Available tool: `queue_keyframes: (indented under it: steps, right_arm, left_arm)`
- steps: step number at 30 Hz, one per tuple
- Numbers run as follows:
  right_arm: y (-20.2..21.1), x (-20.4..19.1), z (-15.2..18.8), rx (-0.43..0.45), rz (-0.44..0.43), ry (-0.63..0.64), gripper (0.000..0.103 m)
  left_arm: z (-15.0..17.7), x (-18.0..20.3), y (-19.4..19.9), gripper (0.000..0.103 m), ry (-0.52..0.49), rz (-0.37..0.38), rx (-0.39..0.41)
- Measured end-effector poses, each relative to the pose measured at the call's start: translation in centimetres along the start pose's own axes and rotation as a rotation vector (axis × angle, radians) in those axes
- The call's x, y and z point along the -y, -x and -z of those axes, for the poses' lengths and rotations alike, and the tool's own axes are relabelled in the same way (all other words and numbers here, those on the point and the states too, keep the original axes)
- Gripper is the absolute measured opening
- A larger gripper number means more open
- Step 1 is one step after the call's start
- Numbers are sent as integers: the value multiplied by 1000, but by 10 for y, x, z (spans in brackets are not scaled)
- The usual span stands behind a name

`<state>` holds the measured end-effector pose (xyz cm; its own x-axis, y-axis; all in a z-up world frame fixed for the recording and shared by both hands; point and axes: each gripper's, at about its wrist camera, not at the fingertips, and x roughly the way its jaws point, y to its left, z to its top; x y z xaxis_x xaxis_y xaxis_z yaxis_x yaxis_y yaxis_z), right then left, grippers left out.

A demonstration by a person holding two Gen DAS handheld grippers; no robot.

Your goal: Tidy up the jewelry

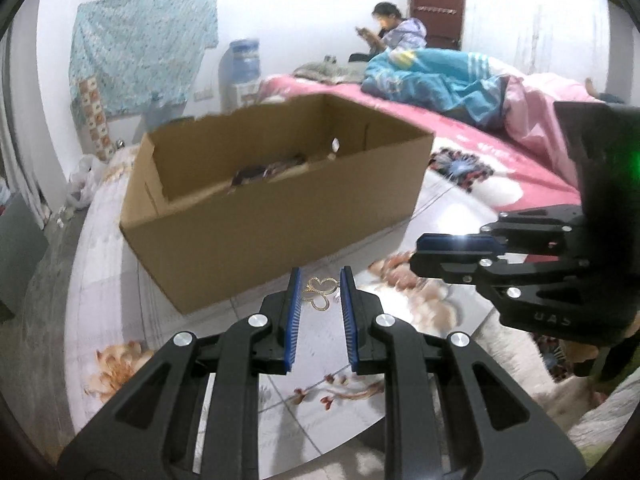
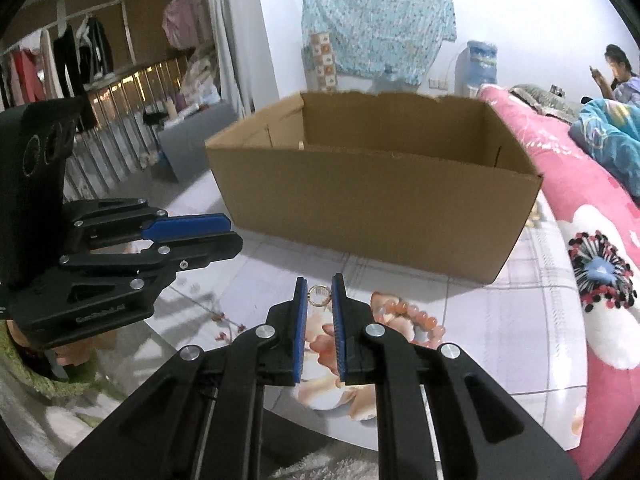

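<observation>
Left gripper (image 1: 319, 276): jaws parted, holding nothing; the blue pads stand either side of a gap that looks straight onto a gold butterfly piece.
Gold butterfly piece (image 1: 320, 292): lies flat on the floral bed cover (image 1: 400, 332), just ahead of the left fingertips and between their lines; its wings spread roughly across the gap, so a short push forward and down would probably bracket it.
Right gripper (image 2: 319, 282): jaws parted with a narrower gap, gripping nothing; a gold ring sits at the tips.
Gold ring (image 2: 319, 295): lies between the right fingertips, near the left pad; whether it touches a pad I cannot tell.
Bead bracelet (image 2: 412, 318): orange beads on the cover, just right of the right gripper, apart from both jaws.
Nearer hand: each piece has its own gripper over it; the left is nearer the butterfly, the right nearer the ring.
Cardboard box (image 1: 280, 216): open-topped, standing beyond both pieces and straight ahead; dark items show dimly on its floor, and it is likely the drop place.
</observation>
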<state>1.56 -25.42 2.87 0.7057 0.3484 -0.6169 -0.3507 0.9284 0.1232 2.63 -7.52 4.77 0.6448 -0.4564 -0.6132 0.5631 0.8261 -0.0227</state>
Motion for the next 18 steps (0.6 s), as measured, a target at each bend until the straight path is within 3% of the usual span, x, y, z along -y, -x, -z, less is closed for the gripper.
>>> queue_keyframes:
  steps: [6,10,12,15,18]
  right_arm:
    - [25,21,-42,116,-45,-8,13]
    - [24,49,-85,149,-103,-30,13]
    - [11,64,-107,120,-120,-27,13]
    - [-13,77,-130,34,-139,-11,13]
    - [-57,93,-149,-132,-154,10,13]
  left_arm:
    - [-47,-5,22,18,-41,50,70]
    - [-86,-16,6,18,-48,69,42]
    - [-105,-27,-14,18,-28,99,-15]
    - [-128,-48,-58,18,34,137,-161]
    - [-141,-72,-109,18,131,179,-333]
